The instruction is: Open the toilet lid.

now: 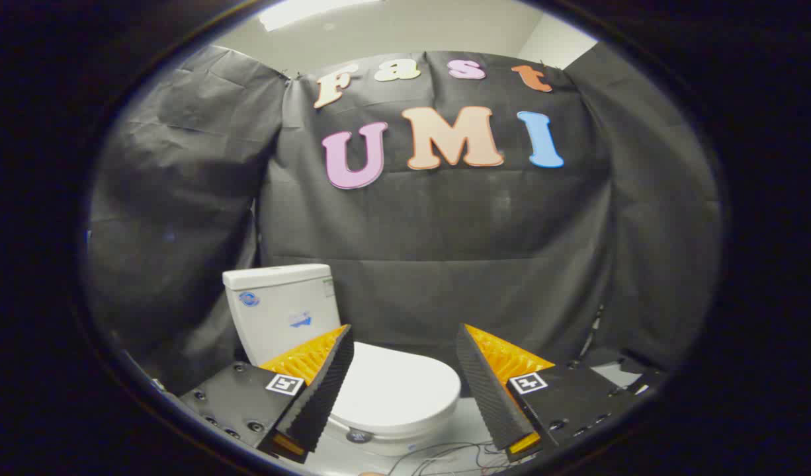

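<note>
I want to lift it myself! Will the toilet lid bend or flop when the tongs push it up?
Probably not. The toilet lid looks like thick, smooth white plastic lying flat and shut, so it likely stays stiff and swings up toward the tank. Its glossy surface may be slippery. The tongs are open, with the lid beyond them.

The gripper [405, 344] holds its fingers [326, 383] wide apart and empty, short of the white toilet [379, 396]. The toilet lid [395, 387] lies closed between them; the cistern [283, 311] rises behind it, against the black cloth [445, 264].
</note>
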